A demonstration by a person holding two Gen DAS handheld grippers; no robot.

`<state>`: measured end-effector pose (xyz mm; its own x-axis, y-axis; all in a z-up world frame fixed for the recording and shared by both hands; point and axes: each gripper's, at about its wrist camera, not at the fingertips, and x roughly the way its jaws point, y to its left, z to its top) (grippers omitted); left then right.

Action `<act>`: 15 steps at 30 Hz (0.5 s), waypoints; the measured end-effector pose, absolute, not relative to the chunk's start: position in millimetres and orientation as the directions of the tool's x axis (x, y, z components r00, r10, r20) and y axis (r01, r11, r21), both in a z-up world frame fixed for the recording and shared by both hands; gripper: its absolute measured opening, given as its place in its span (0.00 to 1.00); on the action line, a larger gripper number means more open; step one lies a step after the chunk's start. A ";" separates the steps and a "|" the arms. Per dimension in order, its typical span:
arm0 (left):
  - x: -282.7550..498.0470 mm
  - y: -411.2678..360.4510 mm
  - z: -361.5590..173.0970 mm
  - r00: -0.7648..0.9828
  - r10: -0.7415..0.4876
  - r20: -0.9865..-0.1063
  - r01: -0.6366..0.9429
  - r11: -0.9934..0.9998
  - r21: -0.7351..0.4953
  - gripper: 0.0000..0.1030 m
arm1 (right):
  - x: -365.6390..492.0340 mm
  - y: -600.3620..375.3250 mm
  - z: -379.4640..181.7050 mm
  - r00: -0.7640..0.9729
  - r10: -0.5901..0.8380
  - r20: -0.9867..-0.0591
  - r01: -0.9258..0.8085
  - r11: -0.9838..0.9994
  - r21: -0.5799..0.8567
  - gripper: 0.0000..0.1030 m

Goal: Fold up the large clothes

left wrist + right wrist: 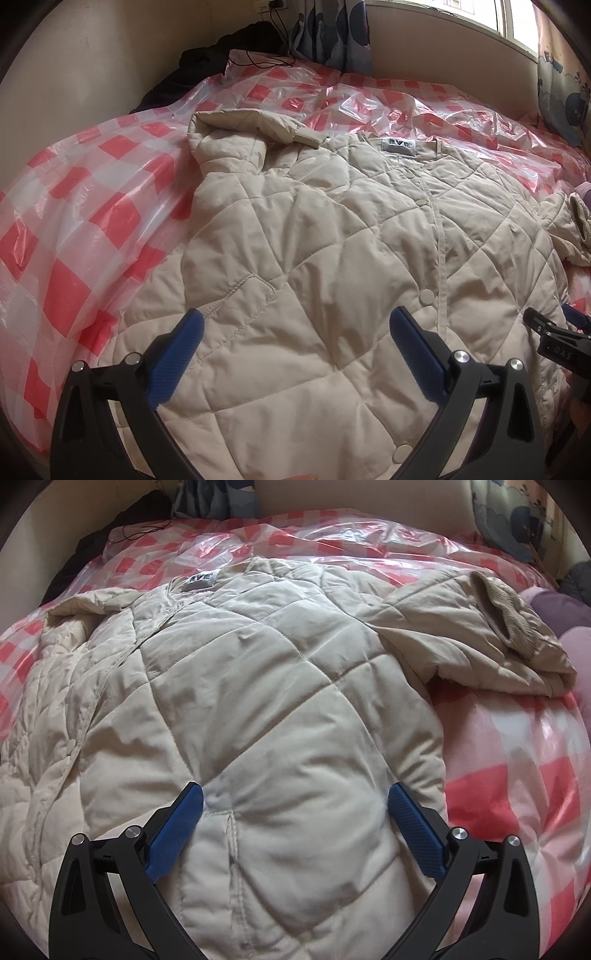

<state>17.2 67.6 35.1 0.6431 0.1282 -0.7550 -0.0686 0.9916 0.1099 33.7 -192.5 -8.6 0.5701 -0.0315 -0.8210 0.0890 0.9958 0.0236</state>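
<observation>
Both wrist views look forward and down from close above the jacket (332, 229) hem, toward its collar. The left view sits further left; both share the jacket's front.

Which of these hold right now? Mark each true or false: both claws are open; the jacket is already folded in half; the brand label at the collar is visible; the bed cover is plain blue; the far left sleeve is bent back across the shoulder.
1. Both the left claw and right claw are open: true.
2. The jacket is folded in half: false, it lies spread flat, front up.
3. The label shows at the collar: true.
4. The bed cover is plain blue: false, red-and-white check.
5. The left sleeve bends across the shoulder: true.
</observation>
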 end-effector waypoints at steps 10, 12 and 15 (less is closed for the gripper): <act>18.7 64.4 34.1 0.638 0.136 -0.758 -0.068 0.990 0.120 0.94 | -1.3 -146.8 43.0 0.706 -0.097 -0.702 0.083 0.995 -0.055 0.94; 19.8 64.0 33.5 0.635 0.136 -0.760 -0.067 0.990 0.121 0.94 | -4.4 -137.3 49.7 0.729 -0.114 -0.675 0.071 0.993 -0.090 0.94; 21.6 62.8 32.1 0.633 0.147 -0.760 -0.072 0.989 0.131 0.94 | -9.2 -130.1 59.0 0.762 -0.106 -0.639 0.064 0.994 -0.089 0.94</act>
<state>21.6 62.8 32.1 0.6333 0.1466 -0.7599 -0.0721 0.9888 0.1306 -9.2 -130.1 59.0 0.7620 -0.1064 -0.6387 0.0644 0.9940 -0.0887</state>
